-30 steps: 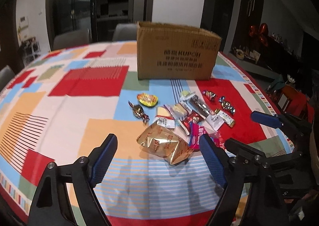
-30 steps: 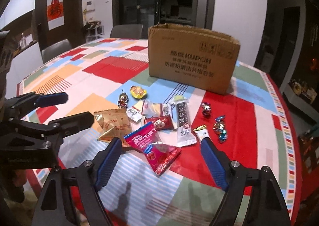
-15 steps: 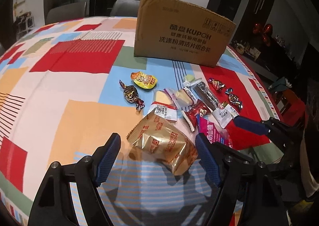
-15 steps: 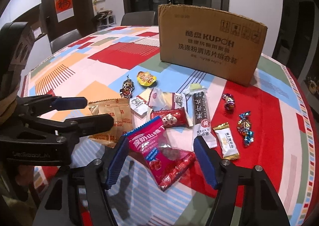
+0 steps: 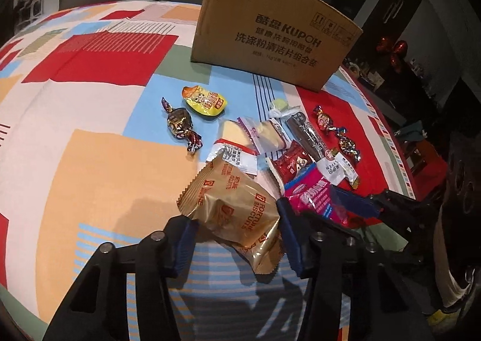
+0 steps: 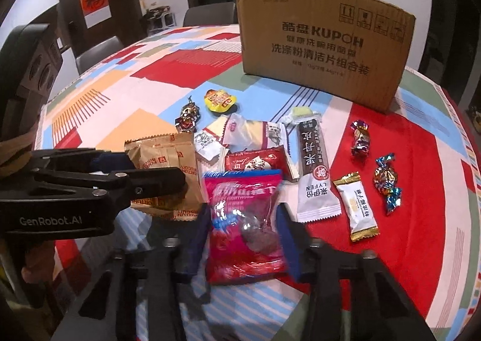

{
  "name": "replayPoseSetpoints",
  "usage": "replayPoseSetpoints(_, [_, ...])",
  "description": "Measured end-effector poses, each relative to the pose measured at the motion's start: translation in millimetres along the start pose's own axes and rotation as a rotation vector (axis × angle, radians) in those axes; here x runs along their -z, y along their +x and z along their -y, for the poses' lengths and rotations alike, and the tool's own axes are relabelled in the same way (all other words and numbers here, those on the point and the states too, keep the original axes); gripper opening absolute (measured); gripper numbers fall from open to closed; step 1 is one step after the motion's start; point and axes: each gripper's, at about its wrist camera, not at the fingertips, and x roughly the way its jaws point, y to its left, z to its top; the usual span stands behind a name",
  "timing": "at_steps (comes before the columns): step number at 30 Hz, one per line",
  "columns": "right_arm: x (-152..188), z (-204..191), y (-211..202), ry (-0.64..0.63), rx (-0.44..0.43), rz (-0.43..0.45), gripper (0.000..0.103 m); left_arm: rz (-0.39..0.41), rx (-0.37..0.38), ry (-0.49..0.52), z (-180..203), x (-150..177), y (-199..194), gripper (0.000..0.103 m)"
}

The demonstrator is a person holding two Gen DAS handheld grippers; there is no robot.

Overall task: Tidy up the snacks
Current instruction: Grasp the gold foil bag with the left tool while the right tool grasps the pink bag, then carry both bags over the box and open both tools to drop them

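You're bringing both grippers in on the snack pile at once. Your left gripper [image 5: 236, 234] is closing its jaws around the gold fortune biscuit bag [image 5: 231, 205], and its blue pads are already squeezing the crinkled foil from both sides. Your right gripper [image 6: 242, 239] is closing too, with the pink candy bag [image 6: 243, 220] sitting between its jaws and the pads touching both edges of the wrapper. Both bags are lying at the near edge of the pile, side by side on the patchwork tablecloth [image 5: 90, 175].

The rest of the snacks are spreading out behind them: a long dark bar [image 6: 312, 157], a small red packet [image 6: 255, 163], a yellow jelly cup [image 6: 219, 100] and a white-and-gold bar [image 6: 359, 205]. A few foil-twist candies [image 6: 386, 181] are sitting well off to the right on the red patch. The cardboard box [image 6: 324, 49] is standing upright at the far side of the table, behind everything.
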Motion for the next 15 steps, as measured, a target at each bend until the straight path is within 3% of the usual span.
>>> replayPoseSetpoints(3, [0.2, 0.9, -0.9, 0.028, -0.007, 0.003, 0.038, 0.005, 0.002, 0.020, 3.0, 1.2, -1.8, 0.042])
replayPoseSetpoints(15, [-5.7, 4.2, -36.7, 0.144, 0.013, 0.083, 0.037, 0.095, -0.047, 0.112, 22.1, -3.0, -35.5, 0.042])
